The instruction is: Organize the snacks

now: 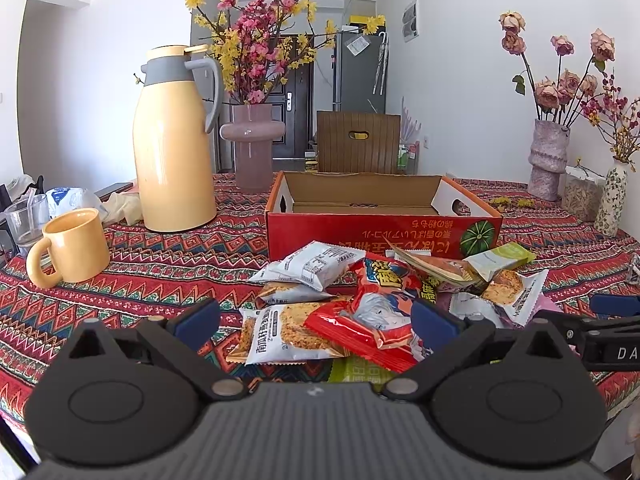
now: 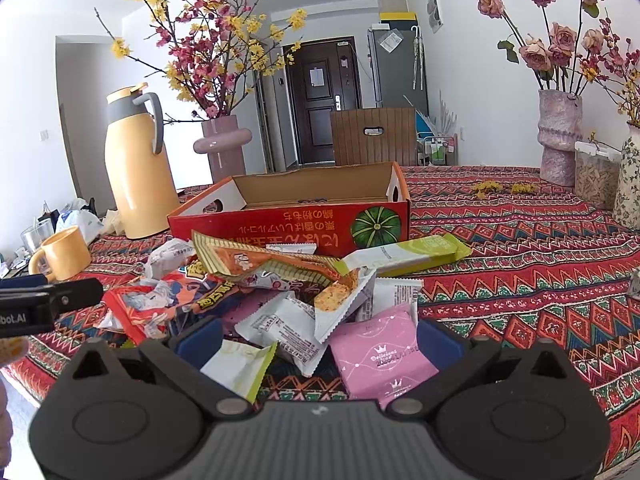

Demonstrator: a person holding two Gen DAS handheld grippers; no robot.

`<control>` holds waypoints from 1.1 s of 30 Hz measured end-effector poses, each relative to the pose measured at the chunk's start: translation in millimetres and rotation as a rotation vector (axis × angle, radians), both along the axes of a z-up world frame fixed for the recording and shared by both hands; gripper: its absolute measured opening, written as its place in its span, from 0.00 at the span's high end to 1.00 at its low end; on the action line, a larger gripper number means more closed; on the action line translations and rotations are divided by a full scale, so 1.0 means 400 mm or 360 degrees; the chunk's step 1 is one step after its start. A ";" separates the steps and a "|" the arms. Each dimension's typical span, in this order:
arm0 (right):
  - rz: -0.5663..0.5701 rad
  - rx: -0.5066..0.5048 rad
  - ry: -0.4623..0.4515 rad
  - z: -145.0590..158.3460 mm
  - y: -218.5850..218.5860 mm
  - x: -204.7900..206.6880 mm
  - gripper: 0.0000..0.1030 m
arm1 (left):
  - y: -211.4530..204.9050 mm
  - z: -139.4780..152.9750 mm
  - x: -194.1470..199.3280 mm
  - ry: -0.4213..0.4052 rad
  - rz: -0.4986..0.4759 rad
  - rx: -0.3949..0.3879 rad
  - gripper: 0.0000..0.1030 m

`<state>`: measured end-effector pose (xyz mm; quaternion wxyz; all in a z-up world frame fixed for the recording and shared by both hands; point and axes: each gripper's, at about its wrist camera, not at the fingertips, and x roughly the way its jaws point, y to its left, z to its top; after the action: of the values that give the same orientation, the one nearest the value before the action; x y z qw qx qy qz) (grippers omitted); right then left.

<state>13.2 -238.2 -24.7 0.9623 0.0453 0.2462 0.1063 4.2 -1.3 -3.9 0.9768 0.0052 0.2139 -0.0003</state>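
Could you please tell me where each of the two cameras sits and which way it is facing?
Left wrist: on the left gripper, facing the red cardboard box over the snack pile; its open fingers show, the other gripper at right.
Right wrist: on the right gripper, same direction; open fingers show.
Shared: box, yellow thermos, yellow mug.

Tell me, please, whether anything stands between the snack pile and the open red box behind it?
Nothing visible does: the snack pile lies directly against the front of the red box, whose top is open. Only its front wall must be cleared.
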 end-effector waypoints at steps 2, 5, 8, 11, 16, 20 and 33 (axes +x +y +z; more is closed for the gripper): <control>-0.0001 0.0000 0.0001 0.000 0.000 0.000 0.00 | -0.003 0.002 -0.001 -0.0002 0.0000 0.0001 0.00; 0.0000 0.0001 -0.0001 0.001 0.000 0.000 0.00 | 0.001 0.005 -0.008 -0.0008 0.0000 0.0007 0.00; 0.0002 0.0003 -0.0002 0.003 0.002 -0.001 0.00 | 0.003 0.009 -0.011 -0.0008 -0.0001 0.0005 0.00; 0.0001 0.0004 -0.0003 0.003 0.002 -0.001 0.00 | 0.003 0.010 -0.011 -0.0008 -0.0003 0.0006 0.00; 0.0001 0.0004 -0.0005 0.004 0.003 -0.002 0.00 | 0.003 0.011 -0.010 0.0007 -0.0003 -0.0003 0.00; 0.0001 0.0004 -0.0003 0.003 0.002 -0.002 0.00 | 0.002 0.013 -0.011 0.0003 -0.0004 0.0004 0.00; 0.0000 0.0005 -0.0003 0.003 0.001 -0.002 0.00 | 0.004 0.015 -0.012 -0.0002 -0.0003 0.0001 0.00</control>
<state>12.2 -237.6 -23.6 0.9625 0.0466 0.2450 0.1068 -0.7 0.1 1.9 0.9770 0.0057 0.2131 -0.0012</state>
